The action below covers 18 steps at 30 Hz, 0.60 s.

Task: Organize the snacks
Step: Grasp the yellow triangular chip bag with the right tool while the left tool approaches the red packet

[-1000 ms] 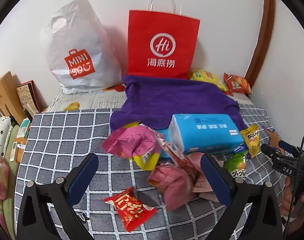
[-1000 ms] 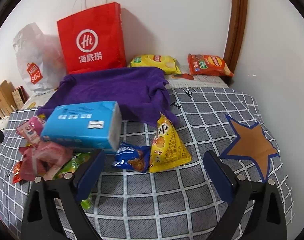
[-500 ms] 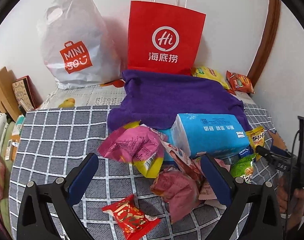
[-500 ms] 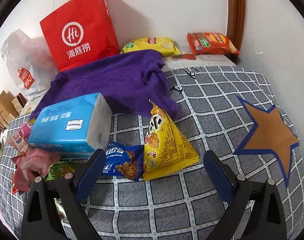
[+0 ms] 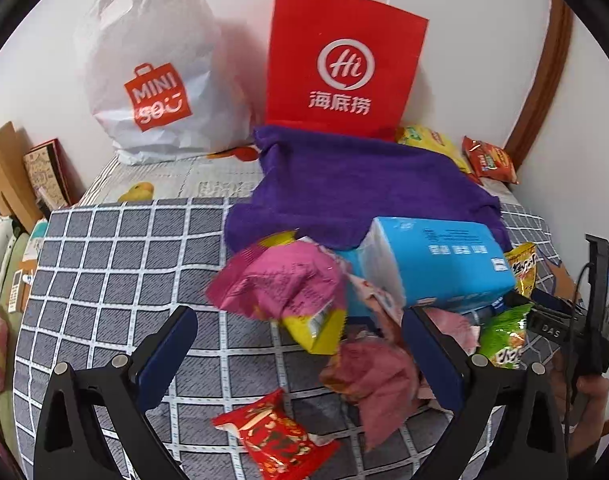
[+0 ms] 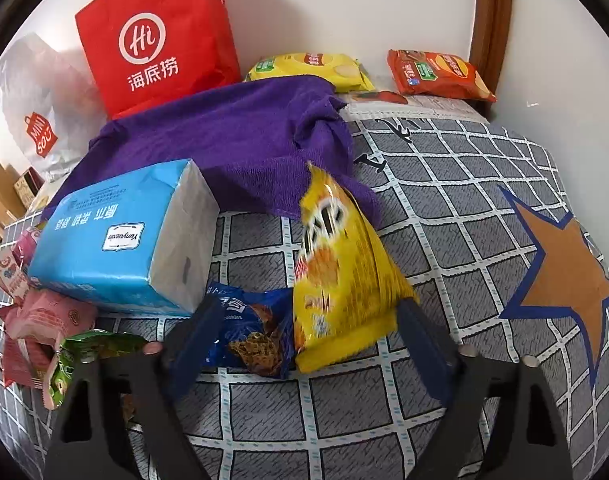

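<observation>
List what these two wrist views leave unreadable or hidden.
- Red paper bag and white plastic bag: contents hidden by their own walls, both views.
- Yellow snack bag: print motion-blurred, right wrist view.
- Blue cookie packet: partly behind the closing right gripper's finger.
- Pink wrappers: blurred, left wrist view.

Glossy foil snack packets (image 6: 344, 264) – matt purple terry cloth (image 6: 232, 140) (fuzzy).

Tissue pack (image 6: 120, 240) left of cookie packet (image 6: 252, 328), before towel (image 6: 232, 140)
</observation>
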### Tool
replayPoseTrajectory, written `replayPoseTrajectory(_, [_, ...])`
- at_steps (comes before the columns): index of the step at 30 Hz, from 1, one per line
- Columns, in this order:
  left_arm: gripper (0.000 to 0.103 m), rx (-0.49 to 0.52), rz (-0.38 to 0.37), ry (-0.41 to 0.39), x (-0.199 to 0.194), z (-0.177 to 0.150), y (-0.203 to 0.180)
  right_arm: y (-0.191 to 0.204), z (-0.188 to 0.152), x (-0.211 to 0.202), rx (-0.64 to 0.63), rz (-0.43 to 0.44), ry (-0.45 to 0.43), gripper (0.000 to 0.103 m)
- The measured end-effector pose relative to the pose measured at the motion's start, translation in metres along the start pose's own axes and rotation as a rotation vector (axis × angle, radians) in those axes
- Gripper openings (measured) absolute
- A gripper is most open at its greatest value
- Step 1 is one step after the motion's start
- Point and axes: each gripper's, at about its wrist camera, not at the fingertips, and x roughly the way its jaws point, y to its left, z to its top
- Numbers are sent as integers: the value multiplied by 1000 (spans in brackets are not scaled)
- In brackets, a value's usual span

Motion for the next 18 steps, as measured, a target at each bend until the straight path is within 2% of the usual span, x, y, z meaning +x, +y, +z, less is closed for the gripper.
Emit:
replayPoseTrajectory(1, [102,-8,2,2,1,-1,3,0,-1,-1,0,3,-5,75])
replayPoseTrajectory(6, [102,-31,1,12,4,-2,8,-2,-3,-9,-18,32,-20,50])
replayPoseTrajectory(9, [102,-38,-6,17,5,-2,9,-5,-4,-12,-14,51,-13,43])
replayPoseTrajectory(13, [102,-43,3,21,5,-3,11,-9,-2,-15,-4,88,-16,44])
replayPoseTrajectory(17, [102,-46,13,15,5,-1,12,-10,9,-21,-12,85,-81,65])
replayPoseTrajectory(18, [102,-47,14,13,4,0,13,-10,12,-20,-19,75,-93,66])
